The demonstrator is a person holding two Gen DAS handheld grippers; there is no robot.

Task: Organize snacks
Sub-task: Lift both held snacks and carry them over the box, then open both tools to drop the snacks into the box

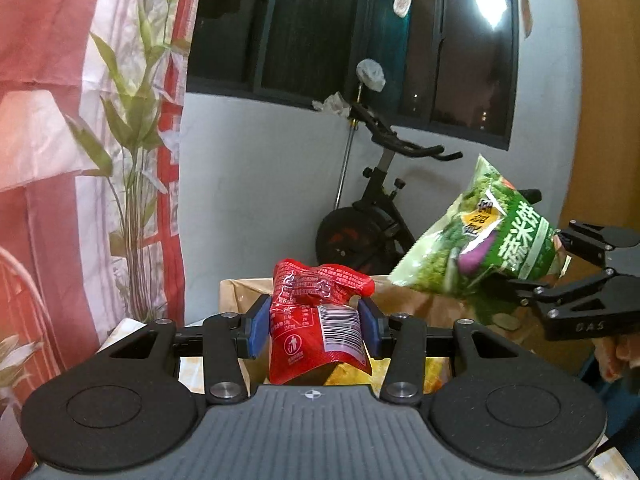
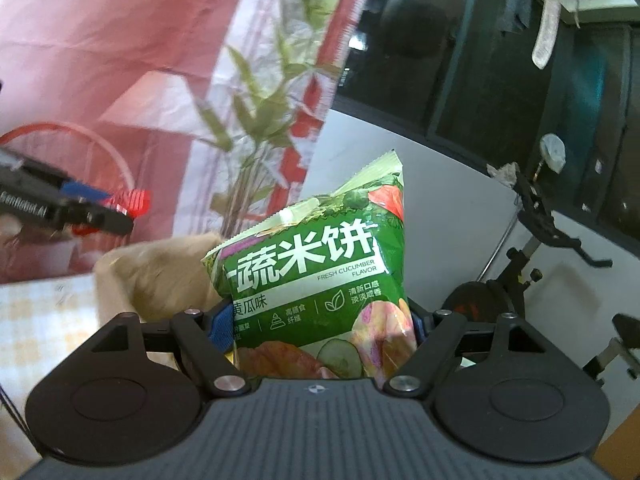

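Left gripper [image 1: 314, 330]: we are pinching a red snack packet [image 1: 320, 320] between its blue pads [image 1: 256, 330], and the packet is crumpling at the waist where the pads are meeting it. Right gripper [image 2: 322, 330]: we are clamping a green rice-cracker bag [image 2: 320, 276] by its lower part, so that most of the puffy bag is standing above the grip. Both snacks are hanging in the air above a brown paper bag [image 1: 436, 312] whose mouth is gaping open just beyond the two grippers; a checked table [image 2: 44, 320] is showing beside it.

Several risks are arising here, in our judgement. We are holding slick, air-filled film, so either pack may be slipping out as we tilt it, the green one especially because its weight is sitting above the pads. Squeezing harder is likely to crush the crackers or burst a seam. We are also bringing two grippers toward one narrow opening, so they may be colliding or one snack may be knocking the other. A soft paper rim could fold inward under a nudge and tip the bag over.
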